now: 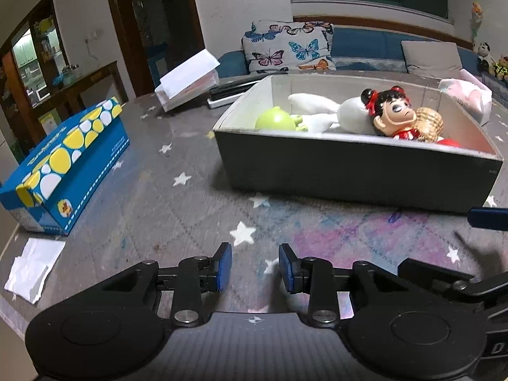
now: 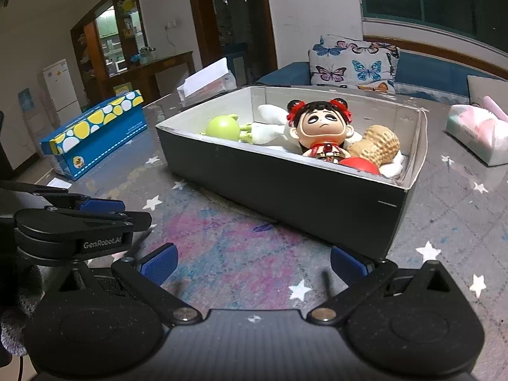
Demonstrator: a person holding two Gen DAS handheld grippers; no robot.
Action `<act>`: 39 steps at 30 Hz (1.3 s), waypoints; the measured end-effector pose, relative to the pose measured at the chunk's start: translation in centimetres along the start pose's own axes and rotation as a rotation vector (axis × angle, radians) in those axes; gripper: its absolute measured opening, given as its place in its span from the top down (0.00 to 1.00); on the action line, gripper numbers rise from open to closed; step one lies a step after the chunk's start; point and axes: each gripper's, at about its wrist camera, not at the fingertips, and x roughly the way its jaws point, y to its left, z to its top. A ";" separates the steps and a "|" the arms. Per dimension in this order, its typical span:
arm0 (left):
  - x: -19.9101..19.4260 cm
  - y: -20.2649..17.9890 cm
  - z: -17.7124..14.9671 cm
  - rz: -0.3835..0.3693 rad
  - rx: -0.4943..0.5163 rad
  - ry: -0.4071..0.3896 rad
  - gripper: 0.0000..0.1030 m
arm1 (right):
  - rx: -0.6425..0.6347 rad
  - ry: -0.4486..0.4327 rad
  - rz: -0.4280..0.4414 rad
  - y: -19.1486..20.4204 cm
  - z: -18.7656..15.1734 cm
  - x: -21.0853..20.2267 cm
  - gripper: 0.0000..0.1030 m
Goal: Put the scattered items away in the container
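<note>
A dark open box (image 1: 355, 171) (image 2: 285, 187) stands on the star-patterned table. In it lie a doll with black hair and red bows (image 1: 392, 114) (image 2: 320, 127), a white plush (image 1: 320, 111) (image 2: 270, 127), a green toy (image 1: 274, 120) (image 2: 222, 127), a peanut-shaped toy (image 1: 428, 123) (image 2: 377, 144) and a red ball (image 2: 360, 164). My left gripper (image 1: 255, 266) is open and empty, low over the table in front of the box. My right gripper (image 2: 252, 263) is wide open and empty, near the box's front corner. The left gripper also shows in the right wrist view (image 2: 104, 204).
A blue tissue box with yellow and white dots (image 1: 63, 165) (image 2: 95, 133) stands at the left. White paper scraps (image 1: 33, 268) lie by the table's left edge. A clear box with white paper (image 1: 187, 79) (image 2: 206, 79) and a pastel tissue pack (image 2: 476, 133) (image 1: 466, 98) sit farther back.
</note>
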 end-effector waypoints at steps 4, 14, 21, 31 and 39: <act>0.0 -0.4 0.6 -0.010 0.012 -0.010 0.66 | 0.013 0.002 -0.024 -0.2 0.2 0.2 0.00; 0.9 -1.3 1.6 -0.028 0.036 -0.008 0.66 | 0.038 0.019 -0.071 -0.9 0.6 0.9 0.00; 1.5 -1.4 2.1 -0.026 0.045 -0.006 0.66 | 0.064 0.036 -0.084 -1.3 0.9 1.4 0.00; 2.1 -1.5 2.4 -0.027 0.049 -0.004 0.66 | 0.072 0.040 -0.096 -1.2 0.9 1.7 0.00; 2.2 -1.8 2.5 -0.036 0.052 -0.001 0.66 | 0.114 0.026 -0.114 -2.3 1.4 1.5 0.00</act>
